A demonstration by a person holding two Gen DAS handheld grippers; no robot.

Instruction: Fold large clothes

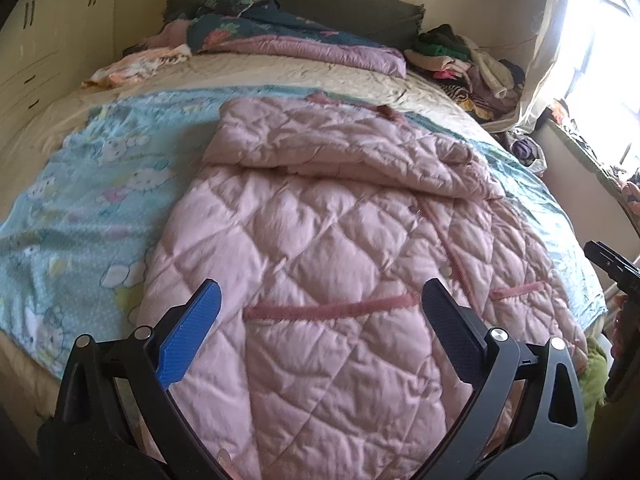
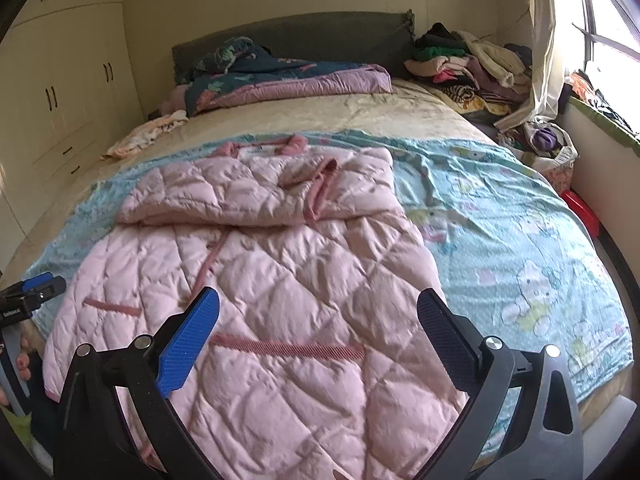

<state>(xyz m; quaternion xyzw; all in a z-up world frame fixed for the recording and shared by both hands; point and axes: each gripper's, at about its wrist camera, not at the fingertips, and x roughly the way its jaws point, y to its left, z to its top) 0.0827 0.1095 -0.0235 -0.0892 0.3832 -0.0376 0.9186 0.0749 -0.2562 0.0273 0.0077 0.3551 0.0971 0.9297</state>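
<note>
The pink quilted coat (image 1: pixel 320 240) lies flat on the bed, spread over a light blue cartoon-print sheet (image 1: pixel 80 184), with its hem hanging toward me at the near edge. Both sleeves look folded in across the chest, making a thick band across the upper part of the garment; a darker pink cuff (image 2: pixel 316 192) shows on top of that band in the right wrist view. Two darker pink pocket trims (image 2: pixel 288 350) run across the lower front.

I see my left gripper (image 1: pixel 320 312) hovering above the lower part of the coat, its fingers spread wide and holding nothing. My right gripper (image 2: pixel 318 318) hangs over the same lower area, likewise spread wide apart and empty. Each one peeks into the other's view at the frame edge.

Farther up the bed, a dark floral quilt (image 2: pixel 280 76) with a mauve lining lies bunched against the grey headboard (image 2: pixel 304 36). A heap of mixed clothes (image 2: pixel 464 68) sits at the far right corner beside the bright window (image 2: pixel 608 32), and cream wardrobes (image 2: pixel 60 80) stand along the left wall.
</note>
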